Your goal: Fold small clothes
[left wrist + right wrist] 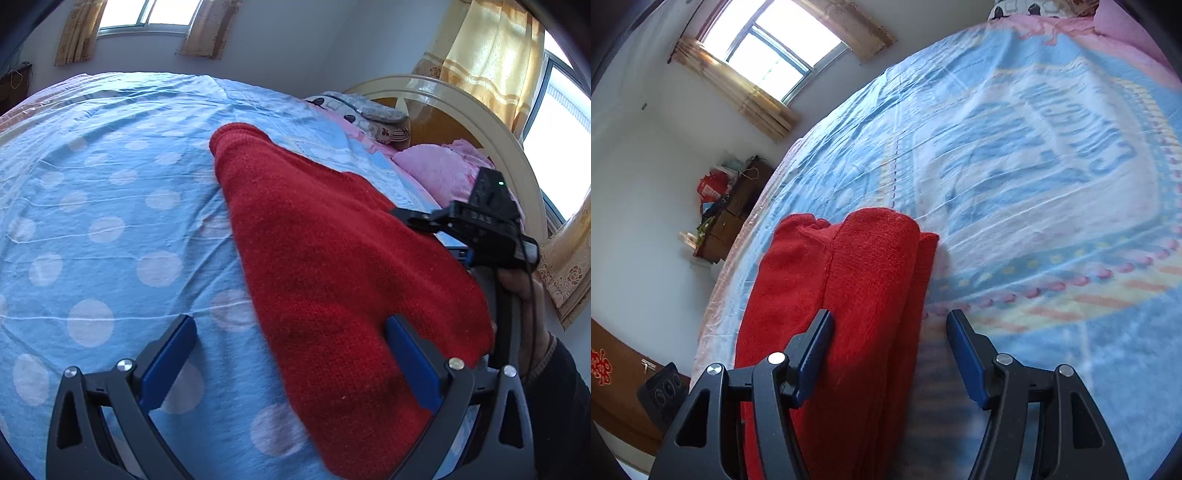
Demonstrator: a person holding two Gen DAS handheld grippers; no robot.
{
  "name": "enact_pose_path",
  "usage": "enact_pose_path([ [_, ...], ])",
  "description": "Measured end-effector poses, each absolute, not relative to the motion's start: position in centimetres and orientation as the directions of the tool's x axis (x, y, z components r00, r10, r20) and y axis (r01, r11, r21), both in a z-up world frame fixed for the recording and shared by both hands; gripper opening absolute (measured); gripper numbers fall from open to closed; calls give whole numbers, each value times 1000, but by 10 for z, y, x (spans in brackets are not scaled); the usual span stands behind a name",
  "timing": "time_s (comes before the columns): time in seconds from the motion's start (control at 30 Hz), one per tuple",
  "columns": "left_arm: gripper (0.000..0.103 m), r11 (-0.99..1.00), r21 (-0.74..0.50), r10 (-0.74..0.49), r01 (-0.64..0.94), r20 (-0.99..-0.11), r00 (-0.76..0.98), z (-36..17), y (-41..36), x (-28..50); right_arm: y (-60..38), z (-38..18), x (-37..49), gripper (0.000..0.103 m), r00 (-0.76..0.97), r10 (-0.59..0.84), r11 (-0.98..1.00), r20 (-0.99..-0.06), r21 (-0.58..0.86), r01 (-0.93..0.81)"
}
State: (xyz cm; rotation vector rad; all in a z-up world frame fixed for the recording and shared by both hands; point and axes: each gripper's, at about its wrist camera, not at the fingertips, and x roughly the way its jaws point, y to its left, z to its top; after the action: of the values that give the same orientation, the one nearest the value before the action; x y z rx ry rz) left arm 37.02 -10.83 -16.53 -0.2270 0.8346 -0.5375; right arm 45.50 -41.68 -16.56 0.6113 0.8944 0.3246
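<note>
A red knitted garment lies folded into a long strip on the blue bed sheet. My left gripper is open, its jaws wide apart just above the garment's near end, with the right finger against the red knit. In the right wrist view the same garment runs away from me with layered folds. My right gripper is open over its right edge, left finger above the knit, right finger above the sheet. The right gripper's body shows in the left wrist view beyond the garment.
The bed has a cream curved headboard, pink pillows and a patterned cushion at its head. Curtained windows are on the walls. A cluttered wooden cabinet stands beside the bed.
</note>
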Motion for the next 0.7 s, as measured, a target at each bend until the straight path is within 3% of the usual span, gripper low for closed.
enact_pose_path([
  [0.57, 103, 816, -410, -577, 408, -633, 517, -164, -116, 371, -407, -174, 488, 60, 559, 592, 726, -581, 685, -57],
  [0.7, 103, 823, -399, -565, 405, -642, 517, -164, -119, 372, -401, -177, 485, 39, 553, 614, 711, -564, 699, -77],
])
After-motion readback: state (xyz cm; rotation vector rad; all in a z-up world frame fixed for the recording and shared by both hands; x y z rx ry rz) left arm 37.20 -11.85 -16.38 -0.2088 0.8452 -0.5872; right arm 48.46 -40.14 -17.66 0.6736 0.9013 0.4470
